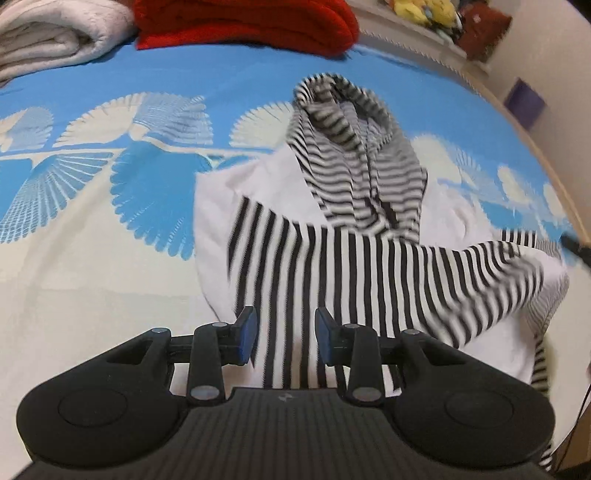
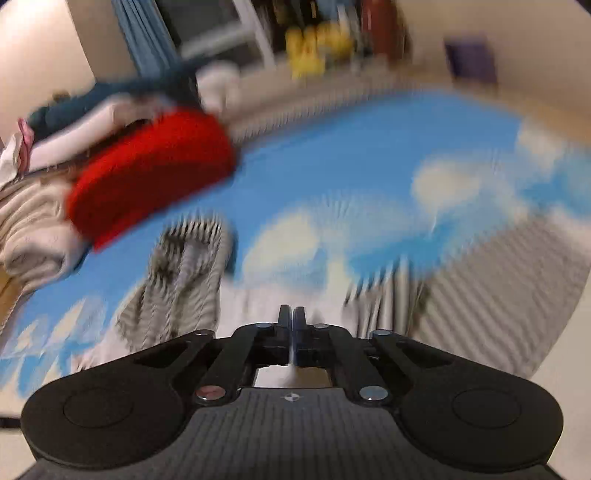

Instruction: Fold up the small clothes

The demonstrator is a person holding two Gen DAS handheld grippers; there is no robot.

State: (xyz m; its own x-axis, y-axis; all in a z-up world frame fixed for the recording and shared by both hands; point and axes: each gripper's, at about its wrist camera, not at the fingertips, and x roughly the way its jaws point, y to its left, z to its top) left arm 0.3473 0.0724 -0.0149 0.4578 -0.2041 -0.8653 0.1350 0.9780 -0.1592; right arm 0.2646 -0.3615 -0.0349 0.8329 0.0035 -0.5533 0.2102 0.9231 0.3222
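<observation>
Striped hoodie (image 1: 332,266) lies under left gripper (image 1: 284,338), jaws parted.

Bedroom: patterned bedsheet (image 1: 110,229), plush toys (image 1: 424,11)

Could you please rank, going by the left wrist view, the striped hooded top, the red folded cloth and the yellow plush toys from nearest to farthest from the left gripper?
1. Striped hooded top: right ahead of the left gripper, its stripes between the open fingers.
2. Red folded cloth: far side of the bed, centre-left.
3. Yellow plush toys: on the shelf beyond the bed, upper right.
</observation>
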